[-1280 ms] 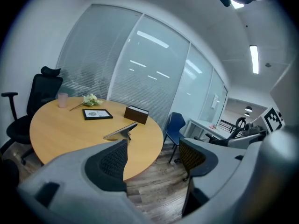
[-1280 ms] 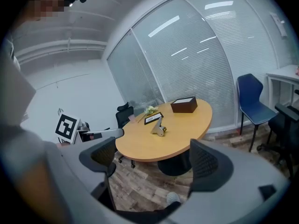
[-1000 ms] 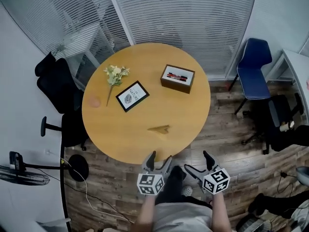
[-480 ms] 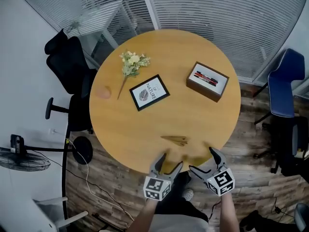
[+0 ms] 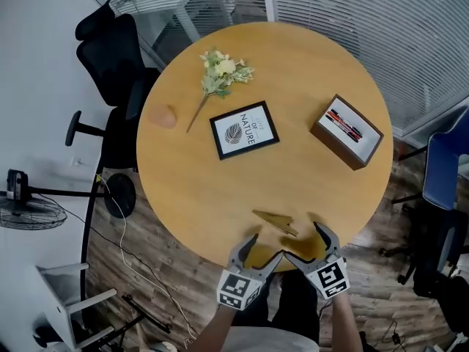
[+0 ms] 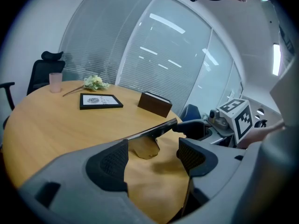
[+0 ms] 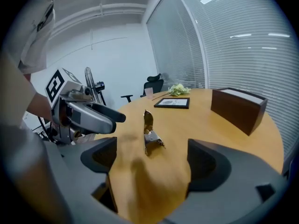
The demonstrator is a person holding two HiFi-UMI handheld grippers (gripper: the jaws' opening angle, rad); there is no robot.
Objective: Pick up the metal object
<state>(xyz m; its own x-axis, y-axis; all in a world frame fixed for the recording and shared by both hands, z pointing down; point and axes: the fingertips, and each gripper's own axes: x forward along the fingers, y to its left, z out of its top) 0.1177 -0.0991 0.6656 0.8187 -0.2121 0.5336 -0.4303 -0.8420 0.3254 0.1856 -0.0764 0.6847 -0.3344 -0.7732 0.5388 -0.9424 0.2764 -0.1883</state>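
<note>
Round wooden table (image 5: 198, 174) before slatted blinds; black office chair (image 5: 110, 57) at 10 o'clock. Pink cup (image 5: 165, 117) at 9; brown box (image 5: 346, 131) at 3, holding red and black pens (image 5: 346, 125). Metal object (image 5: 276, 221) lies at 6, just beyond left gripper (image 5: 265, 245) and right gripper (image 5: 302, 240), both with jaws apart and empty. A second earlier both grippers hung short of the table edge.

A round wooden table (image 5: 183, 189) stands on plank flooring (image 5: 172, 273), black chair (image 5: 110, 57) at left, slatted blinds (image 5: 410, 42) behind
</note>
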